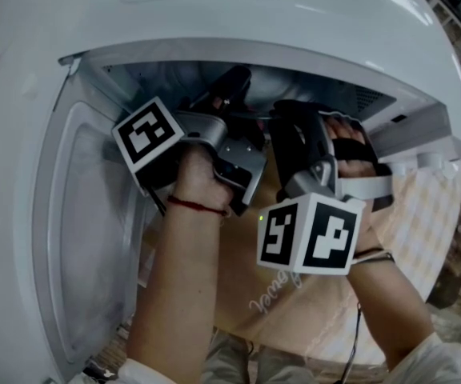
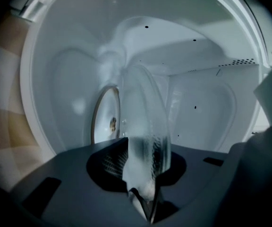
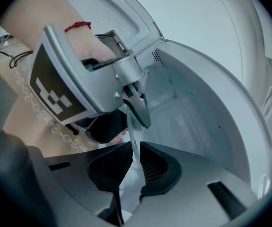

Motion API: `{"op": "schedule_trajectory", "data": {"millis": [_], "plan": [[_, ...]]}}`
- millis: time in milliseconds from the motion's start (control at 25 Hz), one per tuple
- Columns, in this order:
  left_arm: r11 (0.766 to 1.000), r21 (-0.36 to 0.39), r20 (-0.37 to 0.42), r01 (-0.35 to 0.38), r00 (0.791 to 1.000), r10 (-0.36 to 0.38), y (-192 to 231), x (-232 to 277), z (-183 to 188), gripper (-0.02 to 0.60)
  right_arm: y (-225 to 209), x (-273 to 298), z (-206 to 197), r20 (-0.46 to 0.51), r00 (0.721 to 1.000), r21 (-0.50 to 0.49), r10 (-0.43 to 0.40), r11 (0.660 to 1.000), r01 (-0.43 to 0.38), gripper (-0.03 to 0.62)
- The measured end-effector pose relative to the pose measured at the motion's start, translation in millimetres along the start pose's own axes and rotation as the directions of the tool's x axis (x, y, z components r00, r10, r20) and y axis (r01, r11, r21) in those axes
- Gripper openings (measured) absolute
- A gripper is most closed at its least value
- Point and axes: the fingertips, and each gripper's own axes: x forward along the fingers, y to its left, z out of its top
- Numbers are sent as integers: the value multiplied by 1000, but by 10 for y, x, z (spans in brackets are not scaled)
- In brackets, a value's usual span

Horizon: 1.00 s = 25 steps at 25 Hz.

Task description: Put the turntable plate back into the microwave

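Observation:
The clear glass turntable plate [image 2: 145, 112] is inside the white microwave's cavity [image 1: 174, 74], held by its rim from two sides. In the left gripper view the rim fills the gap between the jaws, and my left gripper [image 2: 145, 169] is shut on it. The right gripper view shows the thin glass edge [image 3: 135, 136] running between the ribbed pads, with my right gripper [image 3: 135, 162] shut on it. In that same view my left gripper [image 3: 133, 105] clamps the plate's far edge. From the head view both grippers reach into the opening and hide the plate.
The microwave door [image 1: 94, 238] hangs open at the left. A round ring with a small hub [image 2: 106, 119] shows on the cavity surface beside the plate. Cavity walls stand close around both grippers. A beige checked cloth [image 1: 422, 214] covers the table below.

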Motion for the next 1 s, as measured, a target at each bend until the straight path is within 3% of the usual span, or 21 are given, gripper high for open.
{"op": "schedule_trajectory", "data": {"millis": [120, 280, 400, 520, 680, 1000], "plan": [[1000, 13, -33, -7, 999, 8, -2, -142, -112, 115, 29, 2, 17, -4, 1000, 1, 8, 1000, -8, 64], [999, -19, 4, -41, 999, 41, 74, -476, -228, 181, 96, 19, -6, -22, 999, 2, 25, 1000, -25, 66], [998, -22, 16, -67, 998, 67, 183, -638, -268, 190, 139, 35, -35, -32, 999, -3, 32, 999, -32, 67], [996, -4, -25, -87, 996, 86, 217, -635, -303, 164, 153, 75, -81, -48, 998, -2, 35, 999, -35, 69], [997, -19, -84, -68, 994, 66, 168, -551, -319, 38, 182, 141, -113, -64, 997, -7, 38, 999, -38, 71], [990, -78, -112, -118, 988, 109, 279, -507, -325, 37, 290, 197, -108, -56, 995, -45, 83, 995, -86, 77]]}}
